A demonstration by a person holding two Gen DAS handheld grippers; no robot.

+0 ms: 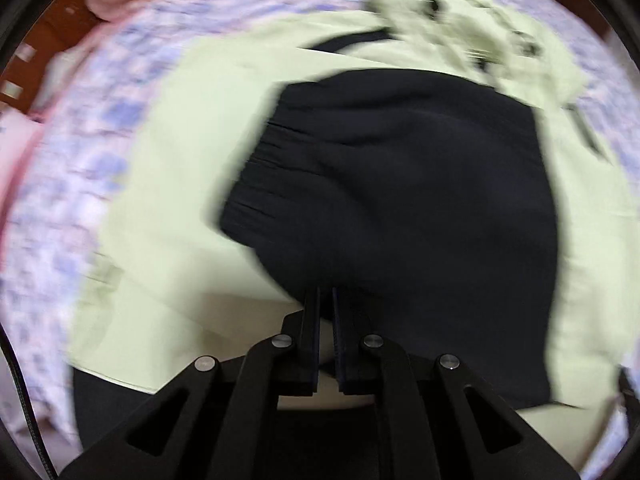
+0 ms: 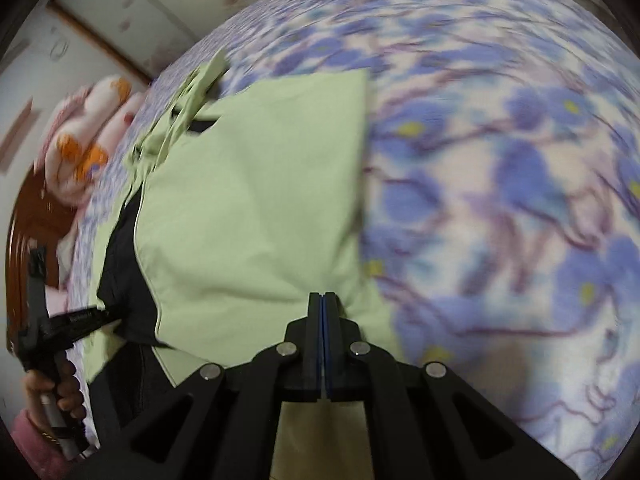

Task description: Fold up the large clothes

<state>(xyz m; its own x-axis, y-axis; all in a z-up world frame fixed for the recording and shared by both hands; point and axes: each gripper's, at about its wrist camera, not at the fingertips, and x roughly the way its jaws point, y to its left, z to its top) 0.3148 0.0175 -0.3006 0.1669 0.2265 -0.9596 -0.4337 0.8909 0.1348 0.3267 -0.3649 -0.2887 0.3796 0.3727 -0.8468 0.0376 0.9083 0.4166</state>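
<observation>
The left gripper (image 1: 326,294) pinches the dark sleeve (image 1: 400,184) of the green jacket (image 2: 256,200), and the right gripper (image 2: 323,298) pinches its green cloth on the flowery bed (image 2: 500,160).

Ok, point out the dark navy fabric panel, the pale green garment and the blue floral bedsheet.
dark navy fabric panel (image 1: 400,184), left wrist view, middle of the panel
pale green garment (image 2: 256,200), right wrist view, flat middle area
blue floral bedsheet (image 2: 500,200), right wrist view, bare printed area

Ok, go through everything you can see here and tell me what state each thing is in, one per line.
Left claw: shut, pinching the dark fabric.
Right claw: shut on the green fabric's near edge.
Pale green and black garment: spread on the bed, partly folded, black panel showing.
Blue floral bedsheet: laid out under the garment.
</observation>
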